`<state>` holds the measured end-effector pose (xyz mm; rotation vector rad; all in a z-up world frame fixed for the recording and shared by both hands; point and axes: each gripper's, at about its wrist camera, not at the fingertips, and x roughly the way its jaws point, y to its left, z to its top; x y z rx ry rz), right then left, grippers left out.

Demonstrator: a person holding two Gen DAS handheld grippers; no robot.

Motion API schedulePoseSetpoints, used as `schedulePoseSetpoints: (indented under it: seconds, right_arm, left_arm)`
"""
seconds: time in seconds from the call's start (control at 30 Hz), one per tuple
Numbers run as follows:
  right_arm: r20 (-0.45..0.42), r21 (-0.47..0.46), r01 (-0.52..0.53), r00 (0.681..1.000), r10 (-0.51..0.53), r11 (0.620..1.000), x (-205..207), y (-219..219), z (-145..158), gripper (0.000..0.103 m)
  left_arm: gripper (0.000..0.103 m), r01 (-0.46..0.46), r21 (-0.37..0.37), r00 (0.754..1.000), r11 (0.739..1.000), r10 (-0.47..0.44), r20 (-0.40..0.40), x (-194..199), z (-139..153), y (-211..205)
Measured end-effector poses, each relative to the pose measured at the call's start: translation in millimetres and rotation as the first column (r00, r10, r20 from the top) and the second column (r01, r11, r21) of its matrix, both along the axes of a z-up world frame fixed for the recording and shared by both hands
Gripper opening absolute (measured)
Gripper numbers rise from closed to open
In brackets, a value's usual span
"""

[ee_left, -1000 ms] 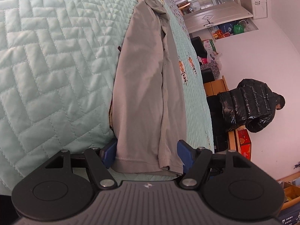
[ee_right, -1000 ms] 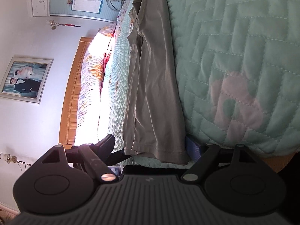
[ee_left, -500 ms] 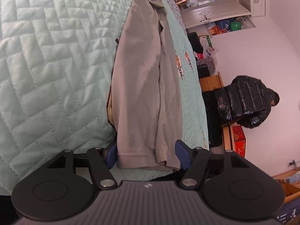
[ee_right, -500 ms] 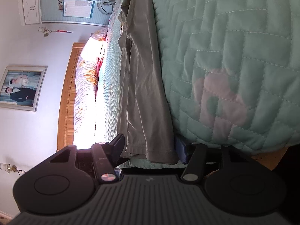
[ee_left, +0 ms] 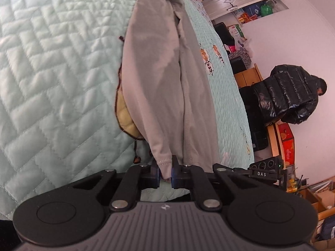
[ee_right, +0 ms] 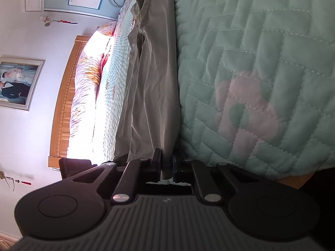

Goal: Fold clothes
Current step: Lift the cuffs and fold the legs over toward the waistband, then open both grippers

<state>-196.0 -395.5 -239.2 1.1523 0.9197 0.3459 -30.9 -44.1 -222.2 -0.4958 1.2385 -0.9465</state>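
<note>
A grey garment point(ee_left: 159, 79) lies stretched out lengthwise on a mint quilted bedspread point(ee_left: 52, 73). In the left wrist view its stitched hem end is pinched between the blue pads of my left gripper point(ee_left: 165, 172), whose jaws are closing on the cloth. In the right wrist view the same grey garment point(ee_right: 152, 83) runs away from me, and my right gripper point(ee_right: 166, 167) is closing its jaws on the near edge, with the fabric pressed between the pads. Both grips sit at the near edge of the bed.
A black puffer jacket point(ee_left: 289, 96) hangs at the right by wooden furniture point(ee_left: 272, 133) and boxes. A wooden headboard point(ee_right: 62, 108) with a floral duvet point(ee_right: 88, 79) lies to the left in the right wrist view. A framed picture point(ee_right: 16, 83) hangs on the wall.
Both grippers' jaws have gone from wide apart around the garment's end to pinched tight on it. The cloth has bunched into a narrow fold between each pair of pads.
</note>
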Motion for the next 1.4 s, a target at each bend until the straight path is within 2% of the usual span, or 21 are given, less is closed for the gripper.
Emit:
schedulePoseSetpoints:
  seconds: [0.27,0.4,0.57,0.7,0.83,0.97,1.07,1.17,1.23,1.27,1.33,1.4]
  right_arm:
    - [0.092,0.124,0.069,0.993,-0.081,0.99,-7.1,-16.4,8.9,0.003]
    - [0.134,0.153,0.077,0.986,-0.098,0.985,-2.9,-23.6,18.2,0.003]
    - [0.181,0.195,0.075,0.977,-0.111,0.978,16.4,-27.6,34.5,0.003]
    - [0.222,0.231,0.081,0.966,-0.133,0.97,45.5,-38.9,55.2,0.003]
    - [0.261,0.243,0.09,0.953,-0.155,0.966,93.5,-59.3,73.0,0.003]
    - [0.27,0.241,0.117,0.945,-0.183,0.963,158.9,-82.4,77.8,0.003]
    - [0.262,0.231,0.148,0.942,-0.209,0.962,216.5,-97.2,69.4,0.003]
    - [0.215,0.189,0.184,0.951,-0.224,0.965,270.7,-107.0,44.0,0.003]
    - [0.161,0.149,0.221,0.956,-0.244,0.964,296.8,-111.9,19.3,0.003]
    - [0.134,0.132,0.238,0.958,-0.255,0.962,307.4,-114.1,6.4,0.005]
    - [0.102,0.156,0.267,0.953,-0.285,0.951,316.4,-119.0,-15.0,0.007]
    - [0.09,0.217,0.292,0.944,-0.317,0.931,317.5,-124.1,-31.6,0.014]
  left_arm:
    - [0.008,-0.101,-0.128,0.993,0.987,0.092,-0.077,3.8,3.7,18.8]
    - [0.008,-0.131,-0.198,0.99,0.971,0.117,-0.079,5.0,16.1,21.5]
    - [0.008,-0.132,-0.275,0.991,0.952,0.123,-0.049,16.5,45.0,8.9]
    - [0.008,-0.14,-0.336,0.99,0.932,0.138,-0.03,44.7,69.6,-6.5]
    - [0.008,-0.152,-0.377,0.988,0.914,0.155,-0.022,95.6,88.7,-29.0]
    - [0.008,-0.173,-0.365,0.983,0.915,0.184,-0.004,159.1,96.1,-57.0]
    - [0.008,-0.202,-0.332,0.977,0.921,0.214,0.0,208.6,89.3,-79.9]
    - [0.008,-0.238,-0.233,0.969,0.943,0.247,0.011,256.6,66.3,-105.4]
    - [0.009,-0.252,-0.146,0.967,0.957,0.252,-0.017,284.8,38.3,-118.9]
    - [0.017,-0.257,-0.101,0.966,0.961,0.255,-0.033,298.6,23.7,-125.5]
    - [0.022,-0.269,-0.05,0.959,0.962,0.263,-0.101,318.1,-2.8,-128.1]
    - [0.031,-0.263,-0.092,0.961,0.96,0.252,-0.116,322.6,-6.5,-125.7]
